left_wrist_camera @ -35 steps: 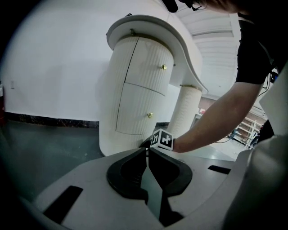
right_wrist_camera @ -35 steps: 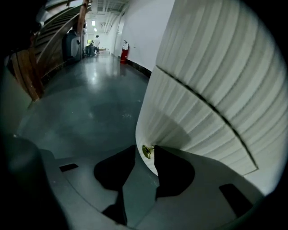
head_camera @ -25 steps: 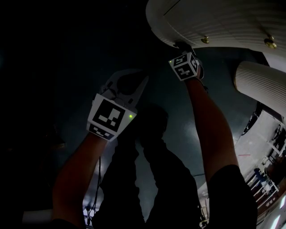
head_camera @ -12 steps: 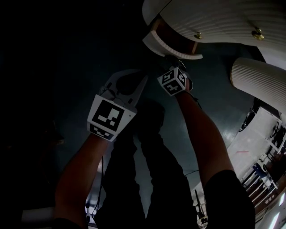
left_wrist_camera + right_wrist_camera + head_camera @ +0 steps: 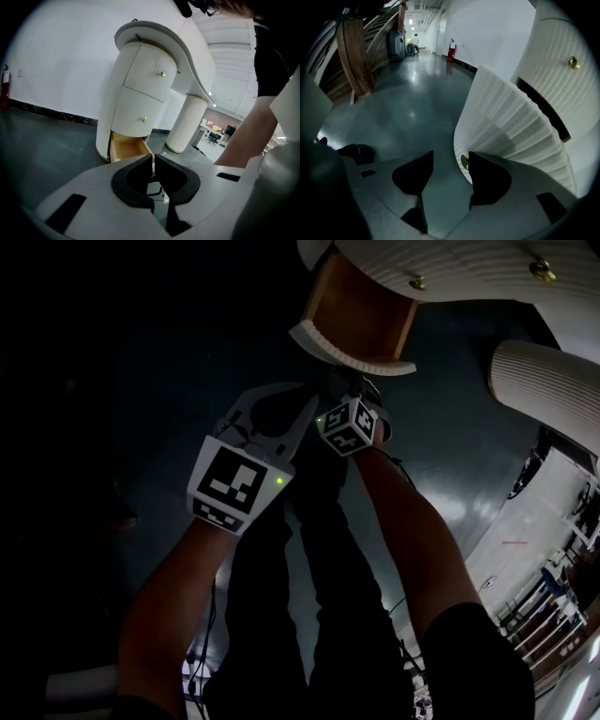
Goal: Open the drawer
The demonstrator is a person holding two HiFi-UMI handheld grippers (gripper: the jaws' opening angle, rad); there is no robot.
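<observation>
Standing pulled out at twelve o'clock from your right gripper [image 5: 451, 154], the drawer [image 5: 361, 315] shows its wooden interior at the foot of the white ribbed cabinet [image 5: 145, 89]. Your right jaws are opening; the brass knob [image 5: 465, 161] sits unclamped just beside the three o'clock jaw. Your left gripper [image 5: 153, 158], at nine o'clock of the right, has its jaws together, empty.
</observation>
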